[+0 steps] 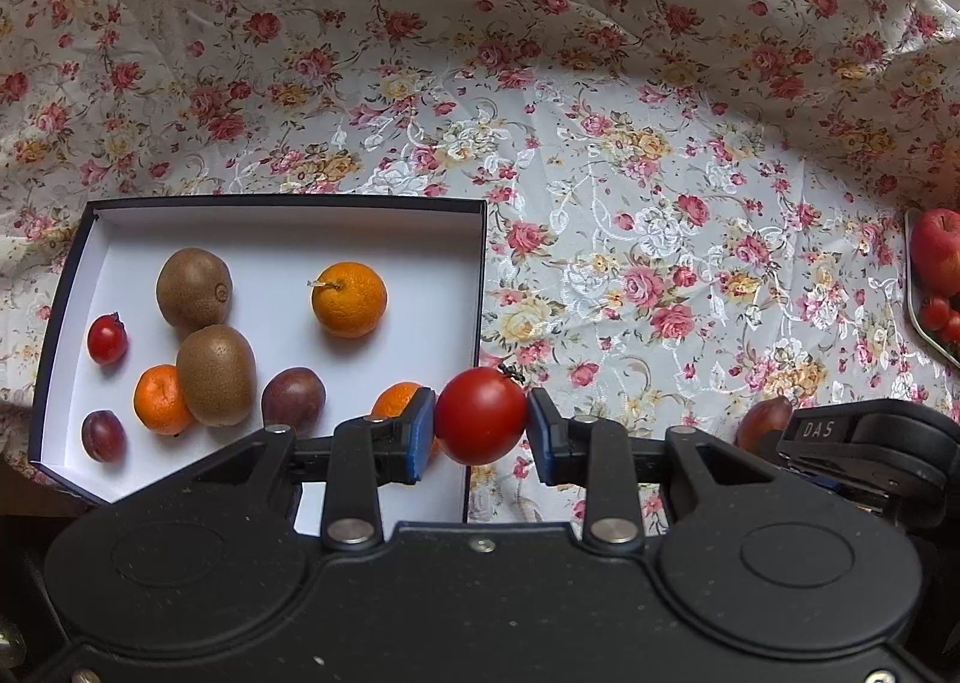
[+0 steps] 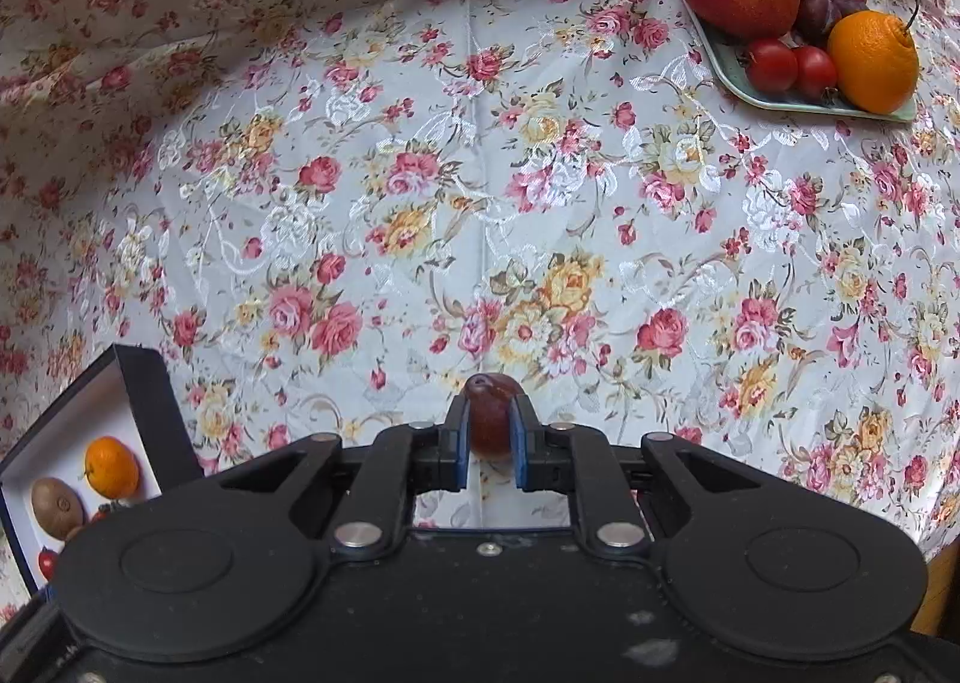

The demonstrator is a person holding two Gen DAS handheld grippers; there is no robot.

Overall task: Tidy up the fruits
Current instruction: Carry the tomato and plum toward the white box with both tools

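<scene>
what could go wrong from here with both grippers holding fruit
1. The round red tomato in the left gripper hangs over the right wall of the dark-rimmed white box; released here, it might land outside.
2. The right gripper pinches a small dark red plum by its sides, so it may slip.

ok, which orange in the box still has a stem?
The lone orange at the box's back right; a pale stem stub sticks out of its top. The other two show none, though one is half hidden.
</scene>
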